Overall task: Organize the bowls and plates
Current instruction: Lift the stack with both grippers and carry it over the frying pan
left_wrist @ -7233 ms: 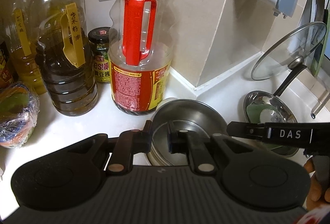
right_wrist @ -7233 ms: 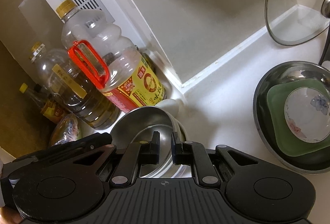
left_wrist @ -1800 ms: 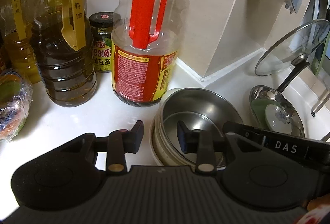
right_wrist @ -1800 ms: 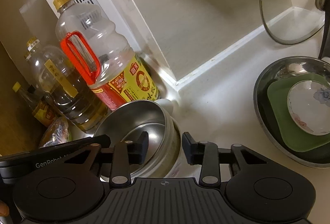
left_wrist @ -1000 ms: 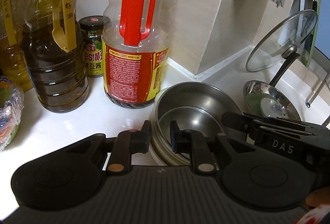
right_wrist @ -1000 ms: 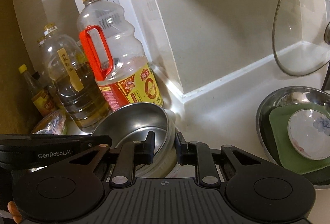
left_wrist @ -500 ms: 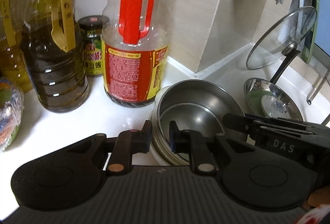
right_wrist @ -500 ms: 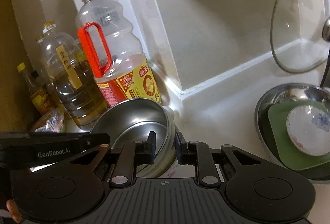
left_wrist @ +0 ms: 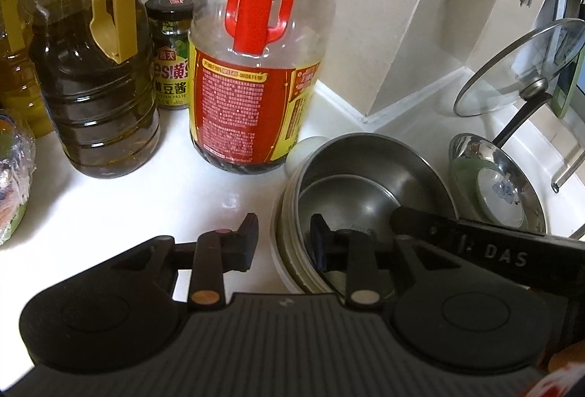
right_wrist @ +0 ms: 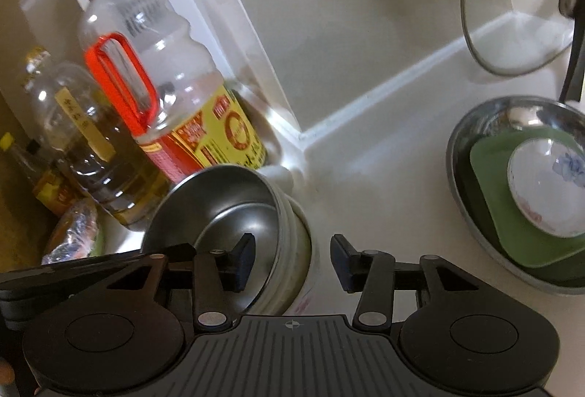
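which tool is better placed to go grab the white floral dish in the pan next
Right, probably. The right tool is open, and the floral dish on the green plate lies just to its right. The left tool, also open, straddles the steel bowls' rim, farther from it.

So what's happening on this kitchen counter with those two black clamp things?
A person is tidying dishes with a handheld gripper in each hand. Both the left gripper and the right gripper are open, each straddling the rim of the stacked steel bowls that sit beside the red-handled bottle. Neither one is clamping the stack. Off to the right, a steel pan holds a green dish and a small white bowl.
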`<action>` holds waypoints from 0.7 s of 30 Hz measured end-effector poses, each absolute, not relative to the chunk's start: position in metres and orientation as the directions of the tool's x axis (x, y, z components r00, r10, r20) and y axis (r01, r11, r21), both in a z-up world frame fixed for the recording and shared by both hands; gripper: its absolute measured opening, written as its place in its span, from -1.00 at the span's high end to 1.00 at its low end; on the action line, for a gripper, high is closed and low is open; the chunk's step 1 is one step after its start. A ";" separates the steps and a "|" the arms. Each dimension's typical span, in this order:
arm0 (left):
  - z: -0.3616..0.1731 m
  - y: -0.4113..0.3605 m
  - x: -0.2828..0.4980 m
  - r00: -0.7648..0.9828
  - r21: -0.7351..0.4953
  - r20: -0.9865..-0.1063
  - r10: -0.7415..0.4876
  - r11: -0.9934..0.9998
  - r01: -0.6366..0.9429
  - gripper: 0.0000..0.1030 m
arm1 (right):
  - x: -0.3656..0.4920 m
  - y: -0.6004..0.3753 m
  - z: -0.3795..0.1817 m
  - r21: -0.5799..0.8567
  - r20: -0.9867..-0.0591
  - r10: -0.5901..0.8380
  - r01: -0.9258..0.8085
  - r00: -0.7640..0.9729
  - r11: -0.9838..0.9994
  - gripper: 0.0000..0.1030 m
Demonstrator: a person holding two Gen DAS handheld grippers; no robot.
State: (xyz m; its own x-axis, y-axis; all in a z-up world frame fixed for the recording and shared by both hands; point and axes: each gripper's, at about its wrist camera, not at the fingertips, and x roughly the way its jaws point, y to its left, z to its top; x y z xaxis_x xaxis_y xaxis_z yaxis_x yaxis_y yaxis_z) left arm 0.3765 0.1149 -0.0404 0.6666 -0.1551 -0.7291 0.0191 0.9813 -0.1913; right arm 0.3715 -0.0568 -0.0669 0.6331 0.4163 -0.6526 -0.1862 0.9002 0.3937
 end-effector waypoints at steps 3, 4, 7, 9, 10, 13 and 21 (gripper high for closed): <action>-0.042 0.115 0.378 0.658 -0.199 -0.733 -0.172 0.979 0.033 0.49 | 0.374 -0.055 -0.070 0.398 -0.669 0.403 -0.156 0.625 0.904 0.14; -0.043 0.115 0.378 0.654 -0.205 -0.735 -0.179 0.978 0.038 0.52 | 0.374 -0.055 -0.070 0.396 -0.672 0.399 -0.152 0.624 0.906 0.32; -0.044 0.115 0.378 0.653 -0.205 -0.734 -0.187 0.978 0.049 0.52 | 0.374 -0.054 -0.069 0.390 -0.680 0.385 -0.136 0.624 0.910 0.42; -0.044 0.114 0.378 0.652 -0.200 -0.735 -0.186 0.978 0.055 0.52 | 0.373 -0.053 -0.068 0.383 -0.686 0.373 -0.126 0.625 0.915 0.44; -0.044 0.113 0.377 0.651 -0.196 -0.736 -0.187 0.979 0.059 0.52 | 0.372 -0.052 -0.068 0.379 -0.690 0.367 -0.122 0.624 0.918 0.45; -0.043 0.111 0.375 0.645 -0.194 -0.739 -0.196 0.978 0.074 0.52 | 0.369 -0.053 -0.067 0.374 -0.698 0.356 -0.109 0.621 0.921 0.47; -0.043 0.094 0.365 0.630 -0.193 -0.741 -0.235 0.972 0.136 0.52 | 0.349 -0.073 -0.066 0.376 -0.710 0.324 -0.052 0.625 0.925 0.48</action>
State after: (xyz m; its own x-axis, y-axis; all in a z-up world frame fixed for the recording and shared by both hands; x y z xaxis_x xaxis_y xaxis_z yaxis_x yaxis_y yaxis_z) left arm 0.3653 0.0945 -0.0428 0.6295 -0.2346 -0.7407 0.1355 0.9719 -0.1927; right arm 0.3494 -0.0726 -0.0660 0.6249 0.3240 -0.7103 -0.0518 0.9250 0.3764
